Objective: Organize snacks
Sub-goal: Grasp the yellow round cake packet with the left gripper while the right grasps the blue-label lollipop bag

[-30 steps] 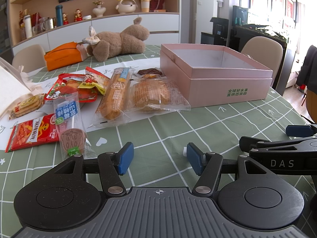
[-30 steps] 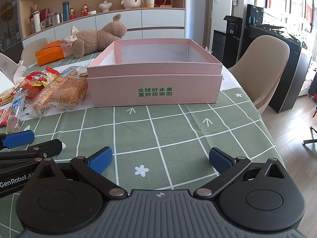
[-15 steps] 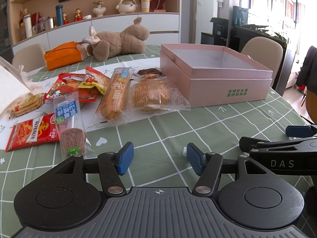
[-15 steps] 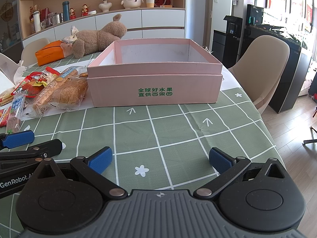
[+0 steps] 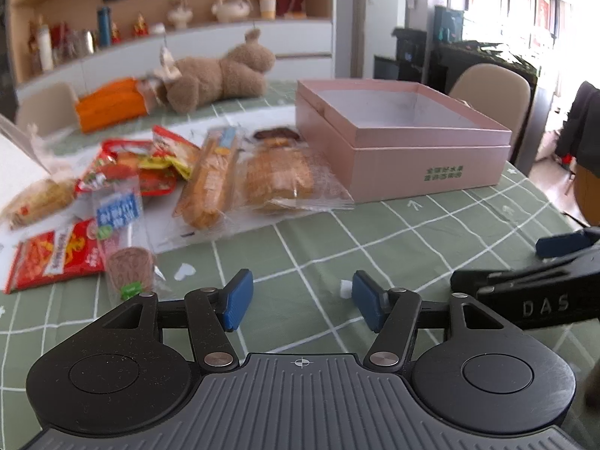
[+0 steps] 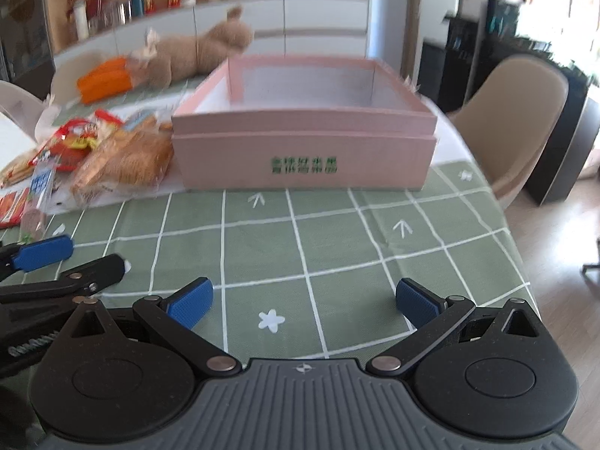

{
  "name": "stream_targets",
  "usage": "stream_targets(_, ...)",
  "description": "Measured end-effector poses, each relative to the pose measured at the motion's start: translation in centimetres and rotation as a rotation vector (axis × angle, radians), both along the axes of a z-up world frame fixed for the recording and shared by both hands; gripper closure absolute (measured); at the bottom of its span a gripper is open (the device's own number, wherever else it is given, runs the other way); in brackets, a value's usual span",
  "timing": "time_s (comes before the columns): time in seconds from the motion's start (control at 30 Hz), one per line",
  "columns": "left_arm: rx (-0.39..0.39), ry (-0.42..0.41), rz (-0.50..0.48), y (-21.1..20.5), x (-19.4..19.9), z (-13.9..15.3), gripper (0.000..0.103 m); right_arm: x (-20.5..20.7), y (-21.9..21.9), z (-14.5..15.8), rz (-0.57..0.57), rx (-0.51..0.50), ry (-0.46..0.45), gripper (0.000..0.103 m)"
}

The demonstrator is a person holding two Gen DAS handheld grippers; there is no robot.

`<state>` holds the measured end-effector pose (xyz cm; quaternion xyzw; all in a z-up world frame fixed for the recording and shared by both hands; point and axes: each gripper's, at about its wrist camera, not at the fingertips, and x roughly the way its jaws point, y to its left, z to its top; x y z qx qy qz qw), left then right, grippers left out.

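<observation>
- Presumably waiting to receive them, the pink box (image 6: 300, 157) sits empty beside the snacks (image 5: 210, 183), which are blurred.
- Left gripper (image 5: 298, 300) is closing on nothing; right gripper (image 6: 303, 302) gapes wide, empty.

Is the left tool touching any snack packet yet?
Apart. The left wrist view shows the left tool, jaws closing on nothing, over bare tablecloth; snack packets lie beyond.

Left of the pink box (image 5: 393, 150), count one:
- wrapped breads (image 5: 279, 180): two
- red snack packets (image 5: 56, 257): three
- clear-wrapped biscuit (image 5: 125, 240): one
- cracker pack (image 5: 37, 202): one

Behind the box:
- plush toy (image 5: 217, 75): one
- chairs (image 5: 491, 92): two
</observation>
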<state>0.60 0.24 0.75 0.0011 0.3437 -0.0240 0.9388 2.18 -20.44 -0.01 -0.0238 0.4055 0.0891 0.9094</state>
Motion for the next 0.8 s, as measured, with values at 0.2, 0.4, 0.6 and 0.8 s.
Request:
stream_targets(0.2, -0.015, 0.027, -0.050, 4.5, 0.3, 4.8, 0.041, 0.5, 0.8, 0.5, -0.045, -0.018, 0.101, 0.000)
stream_targets(0.4, -0.065, 0.062, 0.231, 16.7, 5.1, 6.7, 0.045, 1.0, 3.3, 0.8, -0.032, -0.032, 0.135, 0.000)
stream_targets(0.6, 0.014, 0.098, 0.360, 26.7, 11.7, 6.2, 0.045, -0.2, 5.2, 1.8, -0.026, -0.034, 0.139, 0.000)
stream_targets(0.8, -0.064, 0.208, 0.240, 28.6, 13.7, 3.7, 0.047, -0.8, 4.5, 2.4, -0.007, 0.020, 0.202, 0.000)
